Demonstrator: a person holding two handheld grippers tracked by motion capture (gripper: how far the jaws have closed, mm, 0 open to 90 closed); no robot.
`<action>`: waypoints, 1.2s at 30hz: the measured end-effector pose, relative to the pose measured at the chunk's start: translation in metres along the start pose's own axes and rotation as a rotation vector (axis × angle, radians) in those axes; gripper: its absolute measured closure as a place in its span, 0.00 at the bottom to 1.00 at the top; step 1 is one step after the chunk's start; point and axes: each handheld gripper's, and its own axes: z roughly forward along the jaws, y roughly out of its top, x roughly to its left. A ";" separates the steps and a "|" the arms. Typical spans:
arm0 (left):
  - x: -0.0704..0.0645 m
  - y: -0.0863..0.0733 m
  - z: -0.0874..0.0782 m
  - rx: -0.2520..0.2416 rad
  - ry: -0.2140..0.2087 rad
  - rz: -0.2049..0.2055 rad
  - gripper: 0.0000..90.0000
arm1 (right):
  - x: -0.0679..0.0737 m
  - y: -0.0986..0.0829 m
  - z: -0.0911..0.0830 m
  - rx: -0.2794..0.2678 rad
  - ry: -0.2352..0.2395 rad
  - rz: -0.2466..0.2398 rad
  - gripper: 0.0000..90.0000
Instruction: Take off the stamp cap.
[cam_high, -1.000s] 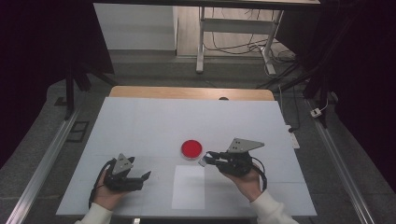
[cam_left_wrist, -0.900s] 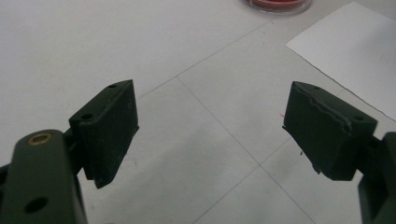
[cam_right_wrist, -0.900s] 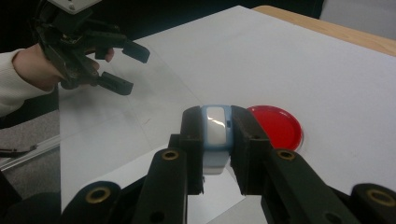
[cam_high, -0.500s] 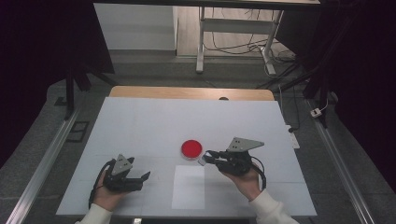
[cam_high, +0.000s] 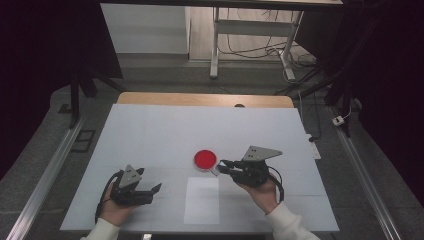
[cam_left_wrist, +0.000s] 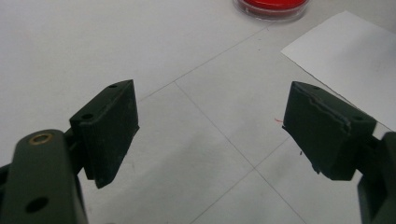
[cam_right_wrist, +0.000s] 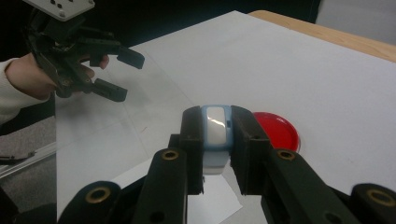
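My right gripper (cam_right_wrist: 217, 140) has its jaws pinched on a small pale-blue block with a white face (cam_right_wrist: 215, 128), which looks like an eraser, though the view is too blurred to be sure. I hold it just above the table (cam_high: 150, 130), right beside the red round dish (cam_high: 205, 159) and near the top edge of the white sheet of paper (cam_high: 202, 202). My left gripper (cam_high: 150, 192) sits well apart at the table's near left, jaws spread wide with nothing between them, pointing toward the sheet, with the dish beyond it.
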 end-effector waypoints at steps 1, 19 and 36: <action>0.000 0.000 0.000 -0.001 0.002 0.000 0.20 | 0.000 0.000 0.000 -0.001 0.000 0.001 0.83; -0.025 0.020 0.008 -0.027 -0.038 0.054 0.20 | 0.005 -0.002 0.001 -0.009 -0.029 -0.022 0.83; -0.043 0.040 0.027 -0.031 -0.064 0.096 0.20 | 0.004 -0.003 0.007 0.008 -0.033 -0.018 0.83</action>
